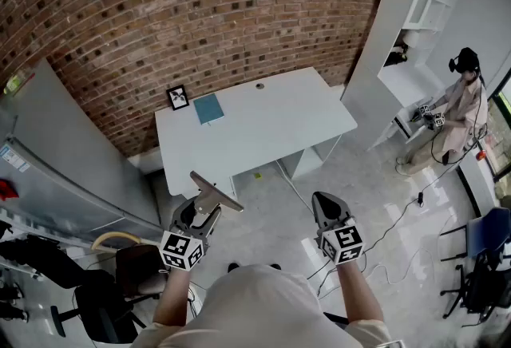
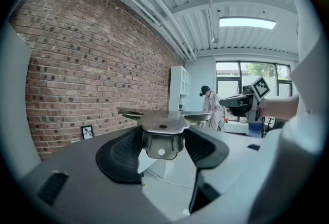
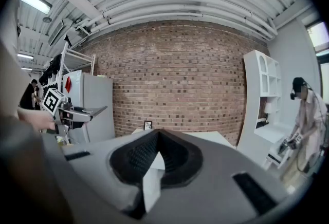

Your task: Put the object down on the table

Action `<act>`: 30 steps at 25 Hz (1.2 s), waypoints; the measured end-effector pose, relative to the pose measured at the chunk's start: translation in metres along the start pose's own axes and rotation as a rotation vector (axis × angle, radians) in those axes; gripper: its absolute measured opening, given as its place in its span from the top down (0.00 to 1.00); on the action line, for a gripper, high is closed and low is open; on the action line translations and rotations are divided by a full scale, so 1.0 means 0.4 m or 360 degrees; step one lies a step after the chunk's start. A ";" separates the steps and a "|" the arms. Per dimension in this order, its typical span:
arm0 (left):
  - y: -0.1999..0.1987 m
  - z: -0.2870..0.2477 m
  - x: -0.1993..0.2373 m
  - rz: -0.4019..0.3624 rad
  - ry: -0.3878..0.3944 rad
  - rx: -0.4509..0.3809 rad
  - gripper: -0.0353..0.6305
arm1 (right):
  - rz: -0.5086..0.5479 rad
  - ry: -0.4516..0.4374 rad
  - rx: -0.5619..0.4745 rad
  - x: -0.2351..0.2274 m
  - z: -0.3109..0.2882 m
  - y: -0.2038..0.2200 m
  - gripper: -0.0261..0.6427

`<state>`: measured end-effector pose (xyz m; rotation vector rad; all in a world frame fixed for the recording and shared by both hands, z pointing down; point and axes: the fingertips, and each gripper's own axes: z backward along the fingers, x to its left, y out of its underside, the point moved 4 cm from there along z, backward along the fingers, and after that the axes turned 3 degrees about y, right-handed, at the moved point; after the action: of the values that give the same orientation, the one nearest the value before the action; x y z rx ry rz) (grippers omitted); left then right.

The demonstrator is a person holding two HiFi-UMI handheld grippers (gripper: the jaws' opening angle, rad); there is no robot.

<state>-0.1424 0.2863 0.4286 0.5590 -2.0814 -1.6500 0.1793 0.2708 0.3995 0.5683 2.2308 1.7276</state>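
My left gripper [image 1: 204, 211] is shut on a flat grey metal bracket [image 1: 215, 192], held in the air over the floor, short of the white table [image 1: 311, 127]. In the left gripper view the black pads clamp the bracket's [image 2: 162, 123] bent lower tab from both sides, and its flat plate spreads across the top of the jaws. My right gripper [image 1: 328, 207] hangs level with the left one, shut and with nothing in it; in the right gripper view its pads [image 3: 177, 159] meet at the tips.
A blue book [image 1: 209, 108] and a small picture frame [image 1: 177, 96] lie at the table's far left. A grey cabinet [image 1: 56, 155] stands on my left and a white shelf unit [image 1: 415, 11] at the right. Another person [image 1: 459, 111] works there. Cables [image 1: 399, 219] cross the floor.
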 end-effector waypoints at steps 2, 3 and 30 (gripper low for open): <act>-0.001 0.001 0.000 -0.0001 0.0002 0.0000 0.57 | -0.0003 -0.0002 -0.0001 0.003 0.001 -0.002 0.96; -0.001 0.002 0.000 0.0000 0.0004 0.0000 0.57 | -0.0003 -0.0003 -0.0001 0.004 0.001 -0.002 0.96; 0.027 0.040 0.085 0.0023 0.0071 0.0005 0.57 | -0.0124 0.0086 0.0027 0.090 -0.052 0.005 0.96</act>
<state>-0.1798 0.2826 0.4384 0.5752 -2.0519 -1.6124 0.1385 0.2698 0.4079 0.4377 2.2747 1.7065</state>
